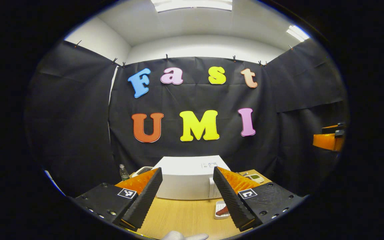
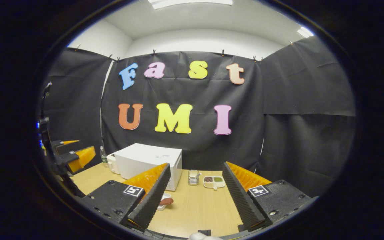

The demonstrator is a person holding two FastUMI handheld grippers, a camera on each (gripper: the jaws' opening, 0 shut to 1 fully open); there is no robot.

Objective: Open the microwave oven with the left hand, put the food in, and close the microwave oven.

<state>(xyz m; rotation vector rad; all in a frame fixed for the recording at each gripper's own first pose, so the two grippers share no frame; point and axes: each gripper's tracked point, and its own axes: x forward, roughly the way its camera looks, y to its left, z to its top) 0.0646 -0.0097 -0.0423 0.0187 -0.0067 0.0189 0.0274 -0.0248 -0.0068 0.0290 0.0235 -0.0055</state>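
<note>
A white microwave oven (image 1: 187, 180) stands at the back of the wooden table (image 1: 185, 216) with its door closed, also in the right gripper view (image 2: 148, 163). In front of it lies a small white tray with reddish-brown food (image 1: 222, 210), seen again as the food tray (image 2: 165, 201). My left gripper (image 1: 188, 171) hovers open above the table's near side, facing the microwave, with nothing between its fingers. Likewise open and empty, my right gripper (image 2: 196, 166) is held to the right of the microwave. The left gripper (image 2: 78, 155) also appears at the left edge of the right gripper view.
A plastic bottle (image 2: 103, 156) and a small white appliance (image 2: 111, 163) stand left of the microwave. A metal jar (image 2: 193, 177) and a divided dish of grains (image 2: 214, 181) sit to its right. A gloved hand (image 1: 183, 236) shows at the bottom edge.
</note>
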